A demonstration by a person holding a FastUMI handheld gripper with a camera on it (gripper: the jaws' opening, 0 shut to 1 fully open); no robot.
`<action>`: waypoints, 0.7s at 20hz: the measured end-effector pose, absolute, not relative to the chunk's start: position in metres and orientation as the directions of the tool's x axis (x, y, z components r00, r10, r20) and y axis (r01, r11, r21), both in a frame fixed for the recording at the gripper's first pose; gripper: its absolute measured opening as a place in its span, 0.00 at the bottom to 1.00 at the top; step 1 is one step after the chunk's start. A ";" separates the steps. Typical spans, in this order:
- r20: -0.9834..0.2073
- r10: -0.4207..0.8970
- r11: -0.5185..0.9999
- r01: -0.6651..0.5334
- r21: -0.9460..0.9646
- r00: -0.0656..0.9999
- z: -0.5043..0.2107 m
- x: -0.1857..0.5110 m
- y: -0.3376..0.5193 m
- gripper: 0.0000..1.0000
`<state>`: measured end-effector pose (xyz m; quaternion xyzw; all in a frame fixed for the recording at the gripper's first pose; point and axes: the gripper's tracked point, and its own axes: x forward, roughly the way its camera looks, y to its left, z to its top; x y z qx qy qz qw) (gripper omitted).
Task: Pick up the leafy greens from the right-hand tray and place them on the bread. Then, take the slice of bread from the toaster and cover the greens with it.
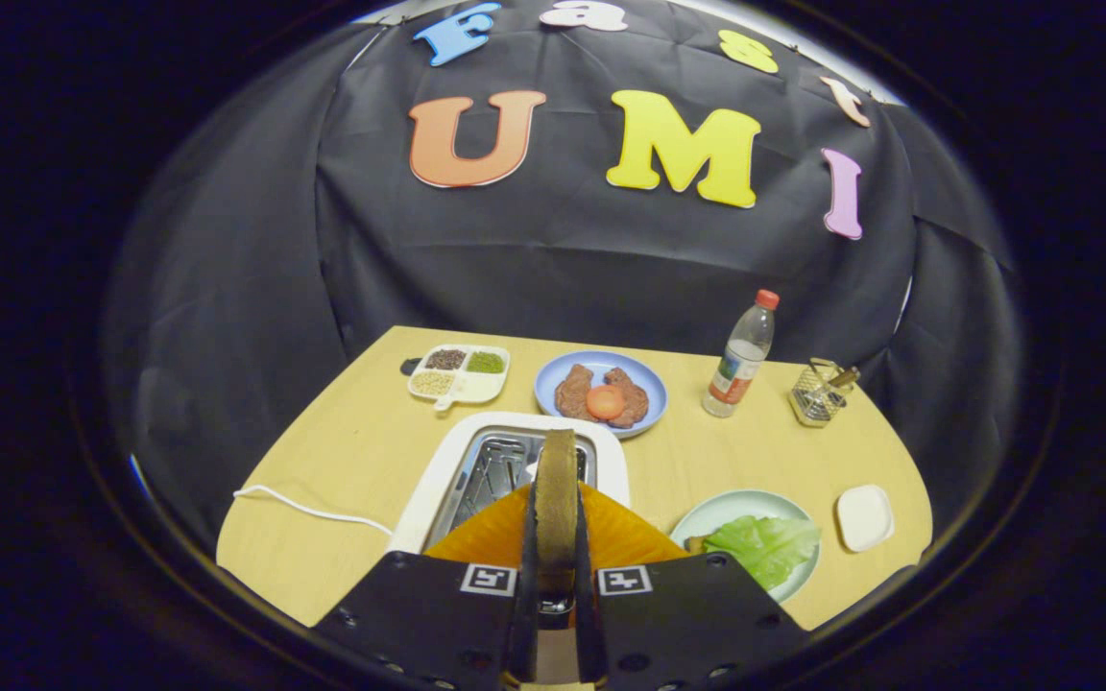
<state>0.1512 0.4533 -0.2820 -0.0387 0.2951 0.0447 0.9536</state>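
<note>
Fingers [556,576] pinching an upright bread slice [556,489] at lower centre; pale wooden desk [342,461] before black cloth wall [534,259].

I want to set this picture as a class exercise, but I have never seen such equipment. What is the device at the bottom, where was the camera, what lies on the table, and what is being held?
The camera rides on a hand-held two-finger gripper and looks forward along its fingers, the two dark plates at the bottom. Both fingers press on an upright slice of brown bread, seen edge-on above the white toaster. An orange surface lies just beneath the slice; what it is I cannot tell. To the right sits a pale green plate with a green lettuce leaf, beside a small white dish. Beyond the toaster are a blue plate of meat with a tomato slice, a white divided tray of grains, a clear plastic bottle and a wire basket, all on a light wooden table.
</note>
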 end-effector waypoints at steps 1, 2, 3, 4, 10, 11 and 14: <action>-0.566 0.062 0.993 -0.110 -0.051 0.822 -0.280 0.150 0.452 0.16; -0.558 0.063 0.993 -0.111 -0.051 0.827 -0.276 0.151 0.449 0.12; -0.555 0.085 0.991 -0.129 -0.040 0.828 -0.270 0.149 0.452 0.08; -0.549 0.092 0.990 -0.136 -0.040 0.831 -0.266 0.149 0.452 0.08; -0.499 0.164 0.986 -0.162 0.047 0.851 -0.215 0.140 0.448 0.08; -0.491 0.173 0.985 -0.160 0.068 0.854 -0.205 0.138 0.445 0.08; -0.456 0.191 0.981 -0.152 0.120 0.869 -0.174 0.135 0.432 0.08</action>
